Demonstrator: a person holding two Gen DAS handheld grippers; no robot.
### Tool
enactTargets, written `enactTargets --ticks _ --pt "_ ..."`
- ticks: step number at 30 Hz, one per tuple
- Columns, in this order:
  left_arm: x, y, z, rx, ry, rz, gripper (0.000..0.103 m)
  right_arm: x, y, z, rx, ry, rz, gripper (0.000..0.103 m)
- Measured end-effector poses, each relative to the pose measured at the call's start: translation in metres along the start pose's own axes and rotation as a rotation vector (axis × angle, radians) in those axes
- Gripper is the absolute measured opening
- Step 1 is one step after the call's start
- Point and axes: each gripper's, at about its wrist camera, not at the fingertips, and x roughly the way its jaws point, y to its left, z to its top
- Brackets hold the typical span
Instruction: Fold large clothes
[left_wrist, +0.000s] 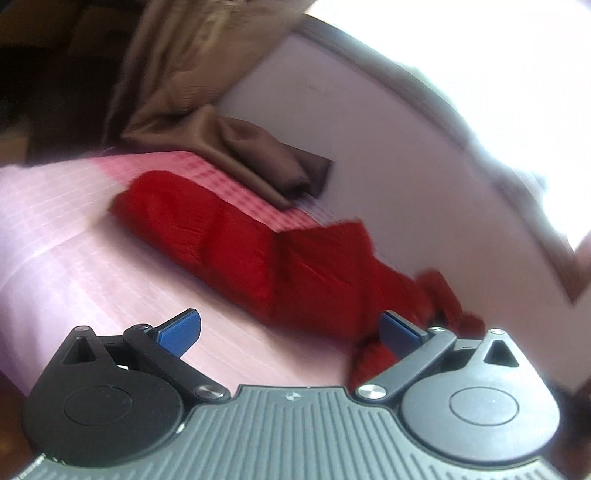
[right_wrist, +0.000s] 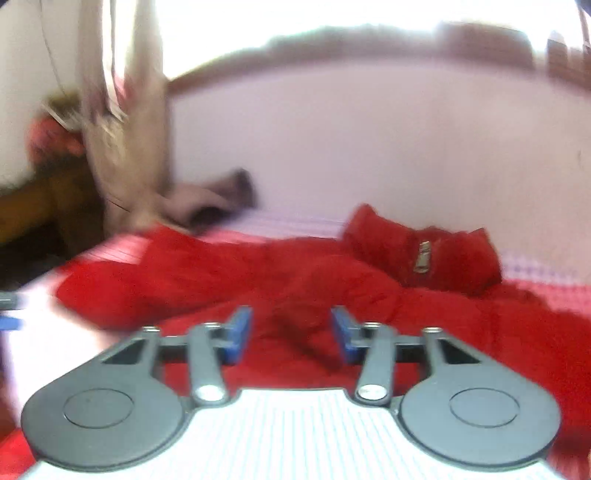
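A red jacket (left_wrist: 258, 254) lies spread on a bed with a pink checked sheet (left_wrist: 62, 236). In the left wrist view my left gripper (left_wrist: 290, 332) is open wide and empty, with its right fingertip at the jacket's near edge. In the right wrist view the red jacket (right_wrist: 221, 273) fills the foreground, its collar and metal zipper pull (right_wrist: 421, 256) toward the far right. My right gripper (right_wrist: 291, 334) is open and empty, hovering just over the jacket's body.
Brown cloth (left_wrist: 236, 147) is bunched at the far edge of the bed below a hanging brown curtain (left_wrist: 173, 66). A pale wall (right_wrist: 369, 140) and a bright window run behind the bed. Both views are motion-blurred.
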Motion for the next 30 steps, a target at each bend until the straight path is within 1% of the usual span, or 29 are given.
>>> enactTargets --ticks 1,2,4,6,8,10,12,13,15,16,17,19,20,21,22,25,26,28,30 --pt "0.004 0.006 0.005 -0.019 -0.003 0.01 0.099 -0.023 0.002 -0.008 0.021 -0.006 0.041 0.073" --pt "0.01 0.013 0.012 -0.037 -0.009 0.032 0.097 -0.04 0.005 -0.013 0.029 -0.004 0.054 0.073" --pt "0.021 0.025 0.026 -0.061 -0.012 0.069 0.089 -0.077 0.008 -0.025 0.042 0.001 0.046 0.073" --pt "0.033 0.037 0.039 -0.099 0.004 0.088 0.085 -0.121 0.007 -0.037 0.047 -0.029 0.008 0.073" --pt "0.045 0.047 0.05 -0.121 0.015 0.115 0.085 -0.156 0.005 -0.044 0.046 -0.057 -0.048 0.073" --pt "0.058 0.058 0.058 -0.166 0.026 0.126 0.085 -0.185 0.001 -0.05 0.062 -0.079 -0.103 0.073" --pt "0.07 0.07 0.062 -0.215 0.048 0.133 0.085 -0.203 -0.003 -0.055 0.08 -0.093 -0.142 0.074" --pt "0.075 0.074 0.062 -0.233 0.053 0.14 0.084 -0.208 -0.005 -0.057 0.085 -0.098 -0.155 0.074" --pt "0.079 0.08 0.062 -0.244 0.015 0.111 0.082 -0.211 -0.008 -0.061 0.094 -0.099 -0.164 0.074" --pt "0.081 0.081 0.061 -0.241 0.011 0.115 0.07 -0.212 -0.009 -0.063 0.098 -0.096 -0.17 0.074" --pt "0.084 0.08 0.062 -0.233 0.012 0.124 0.061 -0.211 -0.008 -0.065 0.103 -0.096 -0.173 0.074" --pt "0.093 0.081 0.064 -0.217 0.03 0.147 0.02 -0.206 -0.008 -0.069 0.114 -0.093 -0.161 0.074" --pt "0.097 0.083 0.064 -0.226 0.041 0.148 0.016 -0.203 -0.008 -0.07 0.116 -0.088 -0.157 0.074" --pt "0.098 0.088 0.064 -0.249 0.041 0.134 0.011 -0.202 -0.007 -0.071 0.116 -0.084 -0.153 0.074" --pt "0.1 0.09 0.065 -0.258 0.03 0.129 0.008 -0.199 -0.007 -0.072 0.114 -0.086 -0.142 0.074" --pt "0.092 0.079 0.073 -0.207 -0.019 0.167 0.006 -0.199 -0.006 -0.075 0.114 -0.097 -0.131 0.074" --pt "0.087 0.072 0.077 -0.198 -0.035 0.161 0.006 -0.199 -0.008 -0.076 0.116 -0.106 -0.127 0.074" --pt "0.076 0.05 0.088 -0.158 -0.075 0.138 0.006 -0.197 -0.014 -0.077 0.13 -0.116 -0.128 0.074" --pt "0.058 0.014 0.099 -0.075 -0.133 0.107 0.006 -0.193 -0.022 -0.078 0.162 -0.122 -0.123 0.074"
